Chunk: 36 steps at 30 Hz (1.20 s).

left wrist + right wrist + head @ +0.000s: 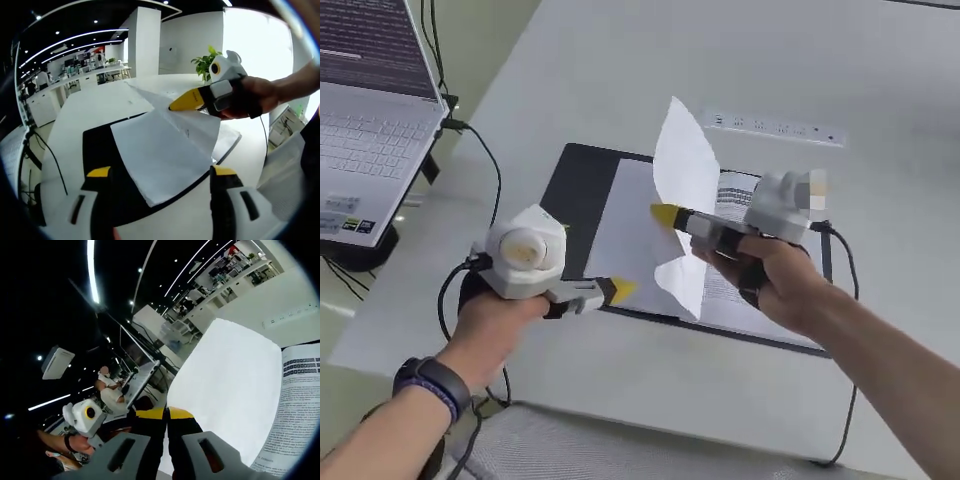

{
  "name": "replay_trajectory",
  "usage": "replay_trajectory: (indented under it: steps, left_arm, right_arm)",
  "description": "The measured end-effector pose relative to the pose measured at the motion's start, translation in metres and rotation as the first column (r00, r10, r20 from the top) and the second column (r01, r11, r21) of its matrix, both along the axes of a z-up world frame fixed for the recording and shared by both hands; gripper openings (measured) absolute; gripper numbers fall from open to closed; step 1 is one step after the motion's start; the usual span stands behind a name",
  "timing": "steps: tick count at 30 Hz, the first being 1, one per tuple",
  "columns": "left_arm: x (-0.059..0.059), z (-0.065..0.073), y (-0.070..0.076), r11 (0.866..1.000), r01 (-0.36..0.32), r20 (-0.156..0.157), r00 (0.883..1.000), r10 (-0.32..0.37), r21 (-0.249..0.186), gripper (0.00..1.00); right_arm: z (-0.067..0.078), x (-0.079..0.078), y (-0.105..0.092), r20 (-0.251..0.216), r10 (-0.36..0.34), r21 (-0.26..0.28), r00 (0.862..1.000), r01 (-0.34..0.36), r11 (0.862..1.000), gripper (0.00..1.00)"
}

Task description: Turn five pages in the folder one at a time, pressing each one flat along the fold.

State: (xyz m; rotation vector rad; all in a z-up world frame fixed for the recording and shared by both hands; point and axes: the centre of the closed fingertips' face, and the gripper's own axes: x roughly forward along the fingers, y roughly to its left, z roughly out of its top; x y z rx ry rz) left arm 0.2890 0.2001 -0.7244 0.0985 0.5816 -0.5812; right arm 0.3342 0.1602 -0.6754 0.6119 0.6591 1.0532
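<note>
From the head I look steeply down on the table [620,60], close. My left gripper view faces across the folder [100,150]; the right sits tight against the page [230,375], which all share.

The lifted white page [685,160] is thin matt paper. The flat black folder cover [575,185] looks smooth and matt. The white table top [620,60] is smooth. The left gripper [620,290] has a smooth white plastic shell.

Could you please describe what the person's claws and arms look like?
The left claw and right claw have rounded white bodies, yellow-tipped jaws and trailing black cables. The left wrist wears a dark wristband with a purple edge.
</note>
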Motion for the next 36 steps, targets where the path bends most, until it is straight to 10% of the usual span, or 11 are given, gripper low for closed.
replay_trajectory:
  steps: [36]
  left_arm:
    - [-0.016,-0.015,0.015,0.998,-0.064,-0.055,0.997,0.063,-0.022,0.79]
  right_arm:
    - [-0.101,0.001,0.054,-0.234,0.045,-0.117,0.971,-0.074,0.99,0.0]
